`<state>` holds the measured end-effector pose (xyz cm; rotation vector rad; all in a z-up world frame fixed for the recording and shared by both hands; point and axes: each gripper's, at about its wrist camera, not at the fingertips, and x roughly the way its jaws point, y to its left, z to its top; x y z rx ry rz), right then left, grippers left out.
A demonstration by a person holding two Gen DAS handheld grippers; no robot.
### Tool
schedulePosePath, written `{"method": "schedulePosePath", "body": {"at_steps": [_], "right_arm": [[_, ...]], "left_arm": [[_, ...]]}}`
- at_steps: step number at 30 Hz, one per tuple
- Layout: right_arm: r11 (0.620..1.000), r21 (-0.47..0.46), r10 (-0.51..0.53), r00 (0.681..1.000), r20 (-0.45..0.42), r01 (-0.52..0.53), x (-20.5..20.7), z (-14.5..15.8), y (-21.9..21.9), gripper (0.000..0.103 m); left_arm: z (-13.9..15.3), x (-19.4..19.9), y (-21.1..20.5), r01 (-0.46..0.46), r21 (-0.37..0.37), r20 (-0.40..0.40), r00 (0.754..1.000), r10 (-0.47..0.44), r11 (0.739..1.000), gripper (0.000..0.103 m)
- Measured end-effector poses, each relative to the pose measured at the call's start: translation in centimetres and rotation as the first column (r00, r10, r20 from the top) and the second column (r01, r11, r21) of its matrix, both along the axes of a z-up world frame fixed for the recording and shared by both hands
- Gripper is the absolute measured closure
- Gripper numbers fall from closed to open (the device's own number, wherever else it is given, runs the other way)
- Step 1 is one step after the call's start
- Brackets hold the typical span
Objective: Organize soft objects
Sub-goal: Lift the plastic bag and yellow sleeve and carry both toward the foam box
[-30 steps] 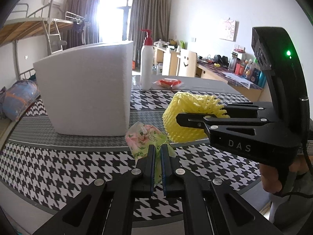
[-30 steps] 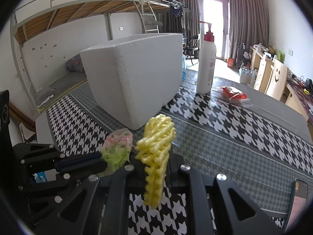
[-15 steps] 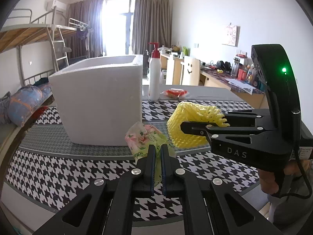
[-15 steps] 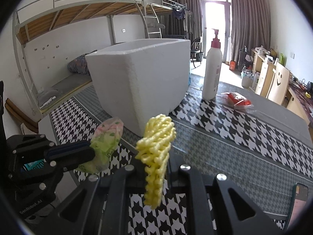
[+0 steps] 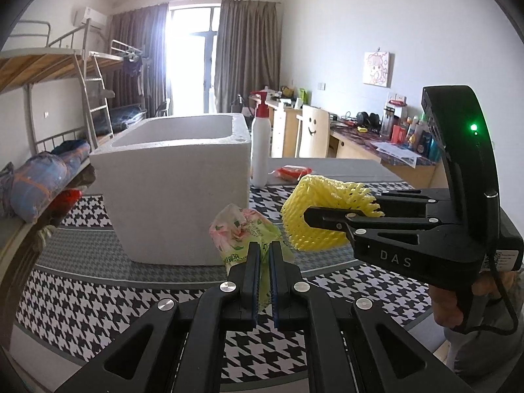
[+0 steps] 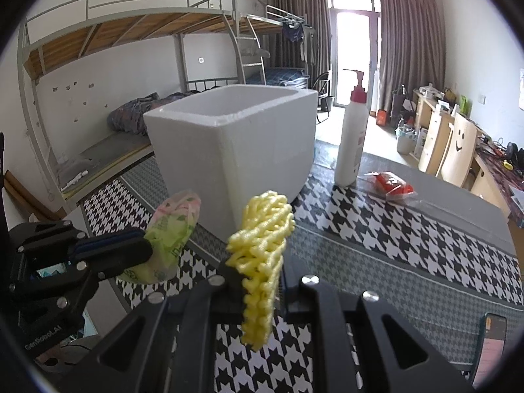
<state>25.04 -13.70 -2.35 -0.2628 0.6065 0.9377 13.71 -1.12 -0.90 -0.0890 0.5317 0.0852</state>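
Observation:
My left gripper is shut on a crumpled green and pink plastic packet, held above the houndstooth tablecloth; the same packet shows at the left of the right wrist view. My right gripper is shut on a yellow foam net sleeve, which in the left wrist view is the yellow net to the right of the packet. Just beyond both stands an open white foam box, whose rim sits higher than the two held items.
A white pump bottle with a red top stands right of the box, and a red packet lies behind it on the table. A bunk bed fills the left side, desks and a chair the right. A hand grips the right tool.
Both grippers have risen with their loads, the left more than the right. The box's open top has come into view, where before only its side showed.

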Motion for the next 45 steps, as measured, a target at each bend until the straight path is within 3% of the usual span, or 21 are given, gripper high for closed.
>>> {"method": "schedulePosePath", "body": {"at_steps": [28, 45], "right_arm": [[0.989, 0.059, -0.142, 0.986, 0.086, 0.137, -2.4, 3.5, 0.9, 0.085], [0.984, 0.092, -0.161, 0.977, 0.14, 0.149, -2.8, 5.7, 2.1, 0.085]], "left_arm": [[3.1, -1.9, 2.3, 0.101, 0.037, 0.082, 0.991, -0.103, 0.994, 0.097], [5.2, -1.5, 3.3, 0.116, 0.055, 0.136, 0.983, -0.123, 0.992, 0.097]]}}
